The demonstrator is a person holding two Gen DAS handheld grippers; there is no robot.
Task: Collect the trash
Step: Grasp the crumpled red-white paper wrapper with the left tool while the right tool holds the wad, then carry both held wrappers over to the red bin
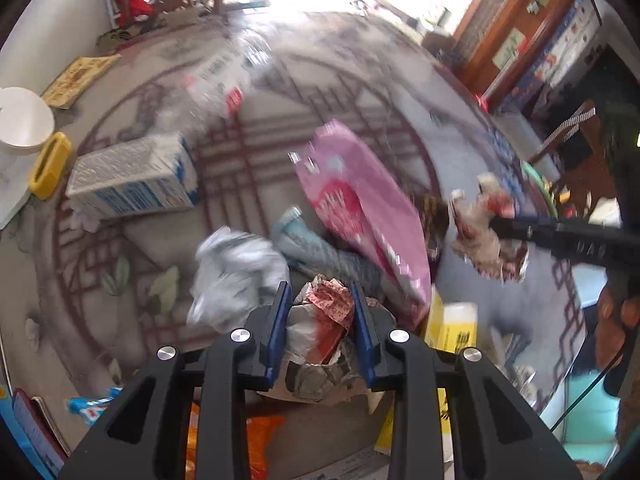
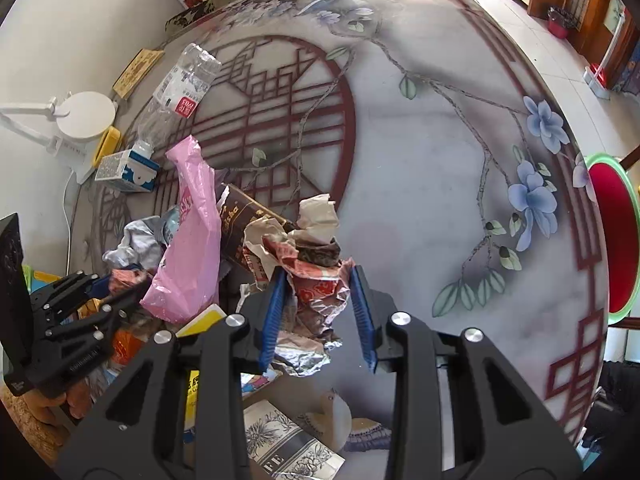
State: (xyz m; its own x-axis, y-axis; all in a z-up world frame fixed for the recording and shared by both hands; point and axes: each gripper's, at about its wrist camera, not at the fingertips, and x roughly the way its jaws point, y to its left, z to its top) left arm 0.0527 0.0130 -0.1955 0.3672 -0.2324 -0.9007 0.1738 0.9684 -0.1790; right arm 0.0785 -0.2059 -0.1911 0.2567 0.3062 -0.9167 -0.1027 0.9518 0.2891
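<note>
Both grippers, left (image 1: 320, 312) and right (image 2: 318, 300), clamped on crumpled wrappers (image 1: 324, 320) | pink bag (image 2: 188, 240), bottle (image 2: 180, 92), carton (image 2: 128, 166) left on table (image 2: 420, 200) (barely started)

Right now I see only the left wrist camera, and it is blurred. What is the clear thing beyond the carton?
Observer: A plastic bottle, lying flat, its cap end toward the carton.
Operator: What lies below the right tongs?
Observer: A flower-printed booklet, lying flat.
Operator: And what is behind the pink bag?
Observer: A brown packet with gold lettering, between the bag and the tongs.
</note>
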